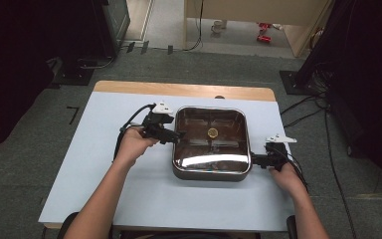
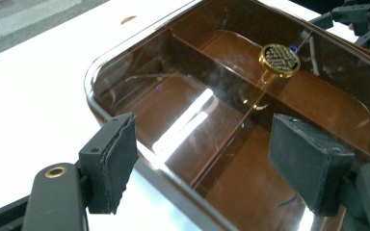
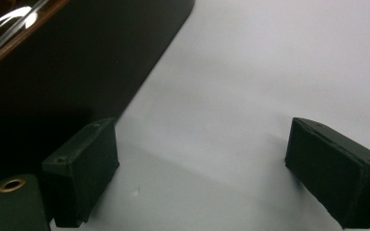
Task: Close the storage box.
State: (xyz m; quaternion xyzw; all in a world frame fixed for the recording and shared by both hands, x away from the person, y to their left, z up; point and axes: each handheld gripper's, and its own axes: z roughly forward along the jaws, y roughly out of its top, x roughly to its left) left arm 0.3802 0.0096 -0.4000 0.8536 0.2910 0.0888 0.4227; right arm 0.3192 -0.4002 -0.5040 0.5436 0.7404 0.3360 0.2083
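I see a square, dark brown pan (image 1: 211,144) with rounded corners at the centre of the white table (image 1: 104,189). A clear lid (image 2: 231,96) covers it, and a strong glare streak runs across the glass near its front edge. A round gold knob (image 2: 279,59) with a patterned top sits at the lid's centre. Through the glass I can make out a divider (image 2: 212,72) that splits the brown interior into compartments. The outer wall is dark and nearly black in the right gripper view.

My left gripper (image 1: 171,135) is at the pan's left edge, jaws spread wide with the rim between them; I cannot tell whether the pads touch it. My right gripper (image 1: 256,160) is at the pan's right front corner, jaws also spread wide over bare table, with the pan wall just beside one pad (image 3: 84,168).
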